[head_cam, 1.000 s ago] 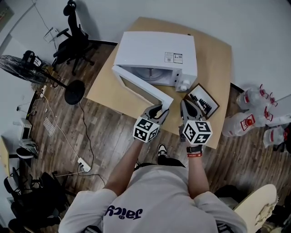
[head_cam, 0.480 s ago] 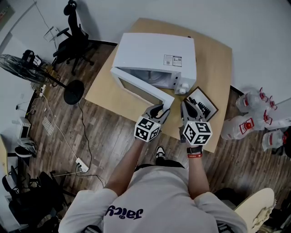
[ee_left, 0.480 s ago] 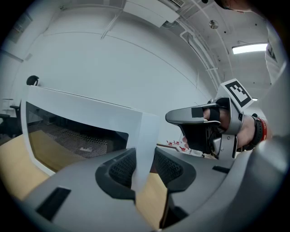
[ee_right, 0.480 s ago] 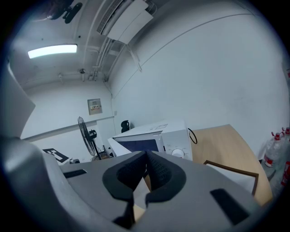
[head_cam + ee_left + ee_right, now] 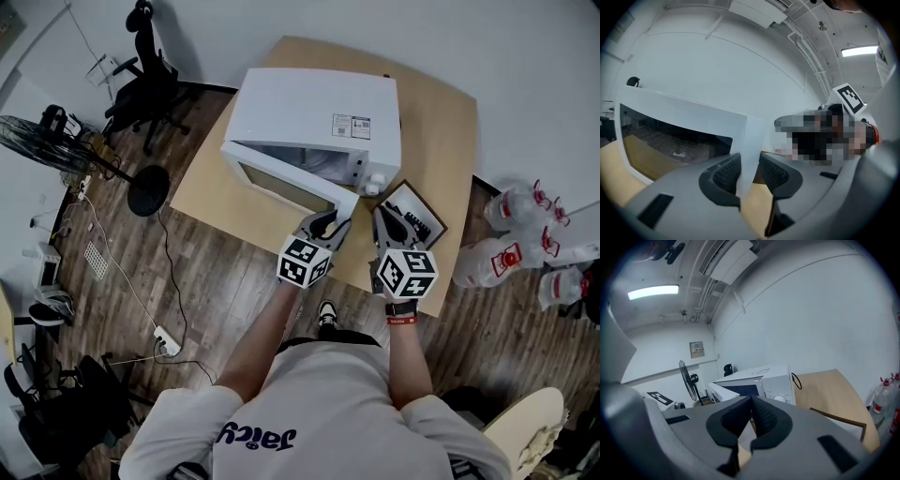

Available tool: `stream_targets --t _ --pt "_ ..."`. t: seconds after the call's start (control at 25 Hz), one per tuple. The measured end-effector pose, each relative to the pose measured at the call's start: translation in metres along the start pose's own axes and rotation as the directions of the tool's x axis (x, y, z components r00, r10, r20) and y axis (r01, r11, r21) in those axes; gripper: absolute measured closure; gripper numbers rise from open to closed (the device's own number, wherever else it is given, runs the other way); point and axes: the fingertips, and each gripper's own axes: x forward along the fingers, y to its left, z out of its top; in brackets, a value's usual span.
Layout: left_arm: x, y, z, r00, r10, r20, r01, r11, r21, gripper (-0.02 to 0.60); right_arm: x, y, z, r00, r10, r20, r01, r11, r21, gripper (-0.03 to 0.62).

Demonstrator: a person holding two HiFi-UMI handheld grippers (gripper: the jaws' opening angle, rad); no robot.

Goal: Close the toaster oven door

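**Location of the task item.** The white toaster oven (image 5: 314, 108) stood on the wooden table (image 5: 441, 122), with its control knobs at the right of its front. Its door (image 5: 286, 183) hung on the left side and stood partly open. It was swung out at an angle, with the free edge pointing toward the person and the oven cavity visible behind the glass.

**Left gripper.** The left gripper (image 5: 328, 223) was at the door's free edge. In the left gripper view the white edge of the door (image 5: 747, 154) ran up between the two ribbed pads, which pinched it from either side.

**Right gripper.** The right gripper (image 5: 389, 223) was held just beside the left one, above the table edge and near a dark framed board (image 5: 412, 211). Its jaws were pressed together with nothing between them. It took no part in the work.

**Step in hand.** In my judgement the closing swing was under way and not yet finished, as a clear gap separated the door from the oven front.

**Next move.** The left gripper would need to carry the edge along an arc about the left-hand hinge, to the right and toward the control side. It should then let go, or press flat, as the door seats. If the oven body is light, it could slide on the table under the push.
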Motion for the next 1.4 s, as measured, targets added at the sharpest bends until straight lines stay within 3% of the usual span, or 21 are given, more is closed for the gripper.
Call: stream_targets --t 1.4 --pt "0.057 0.023 0.024 1.0 0.006 0.022 -0.006 1.0 -0.013 0.453 0.029 -0.029 0.006 1.0 0.006 -0.011 -0.006 1.0 0.001 0.579"
